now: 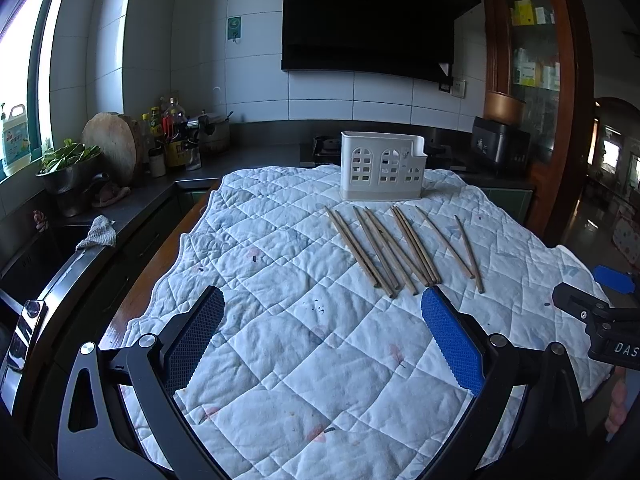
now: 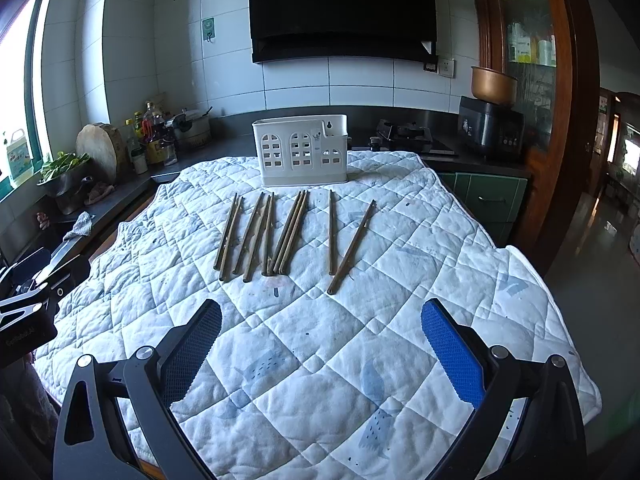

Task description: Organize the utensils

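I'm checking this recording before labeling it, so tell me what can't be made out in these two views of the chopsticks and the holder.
- Inside of the white holder: hidden in both views by its own front wall.
- Exact count of chopsticks: several lie bunched and overlapping.
- Right gripper in the left wrist view: cut off by the right edge.
- Bottle labels on the counter: too small.

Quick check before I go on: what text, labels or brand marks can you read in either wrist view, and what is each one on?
"DAS", cut off by the frame edge: on the right claw's black body.
Pale lettering on the left claw's body: too blurred to read.
Detergent jug label: too small.
Green wall sticker: unreadable.
Cabinet boxes: unreadable.
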Available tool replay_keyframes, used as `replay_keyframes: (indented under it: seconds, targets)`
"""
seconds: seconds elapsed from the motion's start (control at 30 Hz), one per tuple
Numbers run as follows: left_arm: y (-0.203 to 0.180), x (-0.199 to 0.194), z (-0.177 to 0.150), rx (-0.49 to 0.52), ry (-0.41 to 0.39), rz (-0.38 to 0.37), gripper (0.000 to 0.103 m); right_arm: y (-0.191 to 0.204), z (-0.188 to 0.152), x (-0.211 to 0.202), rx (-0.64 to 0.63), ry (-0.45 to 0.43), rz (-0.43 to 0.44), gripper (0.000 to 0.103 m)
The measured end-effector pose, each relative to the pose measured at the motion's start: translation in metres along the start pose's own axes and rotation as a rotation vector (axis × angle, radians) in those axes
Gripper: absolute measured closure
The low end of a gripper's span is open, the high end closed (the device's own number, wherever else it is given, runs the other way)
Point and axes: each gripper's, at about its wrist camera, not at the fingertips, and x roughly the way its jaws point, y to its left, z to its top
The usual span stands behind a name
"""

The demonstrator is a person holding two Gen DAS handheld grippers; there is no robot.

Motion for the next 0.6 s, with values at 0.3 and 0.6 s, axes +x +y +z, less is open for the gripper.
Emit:
replay_keyframes:
  seconds: [0.3,0.6]
  targets:
    - [0.000,0.005,0.000,0.000,0.011,0.000,0.005,-0.001,0.000,0.001,0.001,-0.001,0.002,0.006]
    - [-0.002,0.016,0.007,0.002,0.040,0.002,0.005,0.001,0.005,0.011,-0.006,0.003,0.004,0.006]
